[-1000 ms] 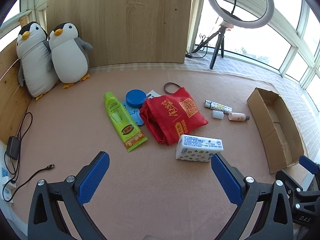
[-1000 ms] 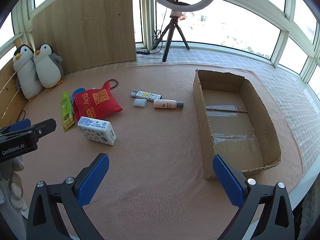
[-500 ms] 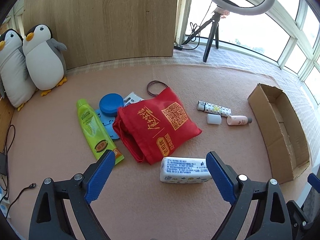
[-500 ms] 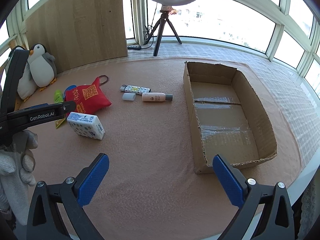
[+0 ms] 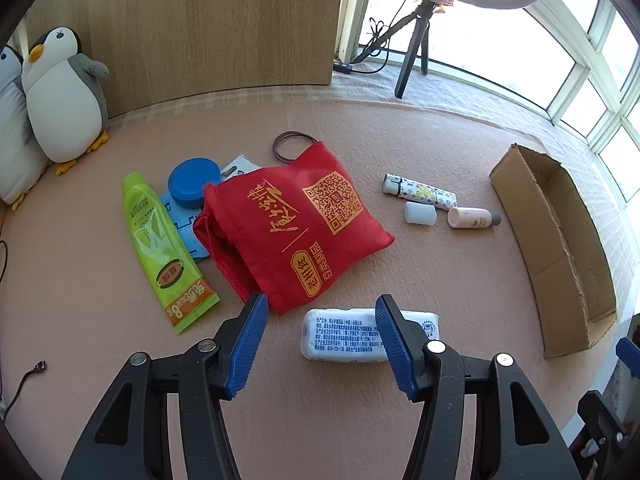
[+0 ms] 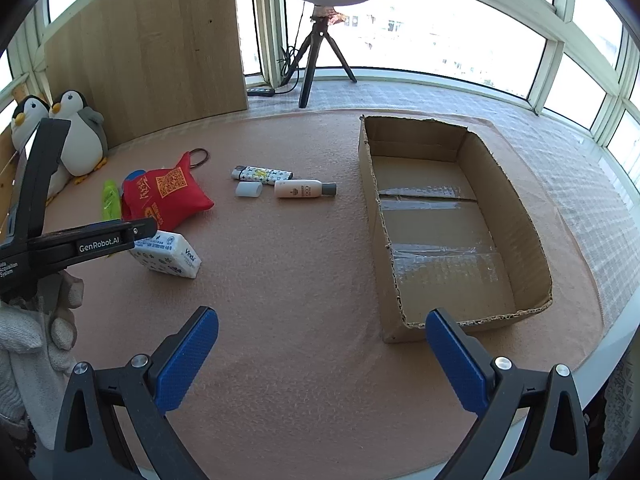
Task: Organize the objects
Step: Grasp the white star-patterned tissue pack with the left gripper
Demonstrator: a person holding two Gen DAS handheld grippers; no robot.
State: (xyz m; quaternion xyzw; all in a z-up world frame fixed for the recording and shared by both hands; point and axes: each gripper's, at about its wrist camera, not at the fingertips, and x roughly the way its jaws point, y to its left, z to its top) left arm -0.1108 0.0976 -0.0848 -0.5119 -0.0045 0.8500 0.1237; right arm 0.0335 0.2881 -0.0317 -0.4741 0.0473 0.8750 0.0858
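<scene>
A white tissue pack (image 5: 344, 338) lies on the pink mat just ahead of my left gripper (image 5: 321, 308). That gripper is open; its right finger covers part of the pack and its left finger stands clear of it. From the right wrist view the pack (image 6: 168, 258) sits under the left gripper's black body. Behind it lie a red drawstring bag (image 5: 292, 232), a green tube (image 5: 160, 252) and a blue round tin (image 5: 194, 182). My right gripper (image 6: 322, 320) hangs open over bare mat, left of the empty cardboard box (image 6: 374, 216).
A patterned case (image 6: 262, 174), a white cap (image 6: 249, 189) and a pink bottle (image 6: 304, 189) lie mid-mat. Two plush penguins (image 5: 64, 92) lean at the back left by a wood board. A ring-light tripod (image 6: 316, 60) stands behind. A gloved hand (image 6: 36, 332) holds the left gripper.
My left gripper has moved forward and down to the tissue pack, and its fingers have narrowed. The right gripper has shifted only slightly and stays wide open.
</scene>
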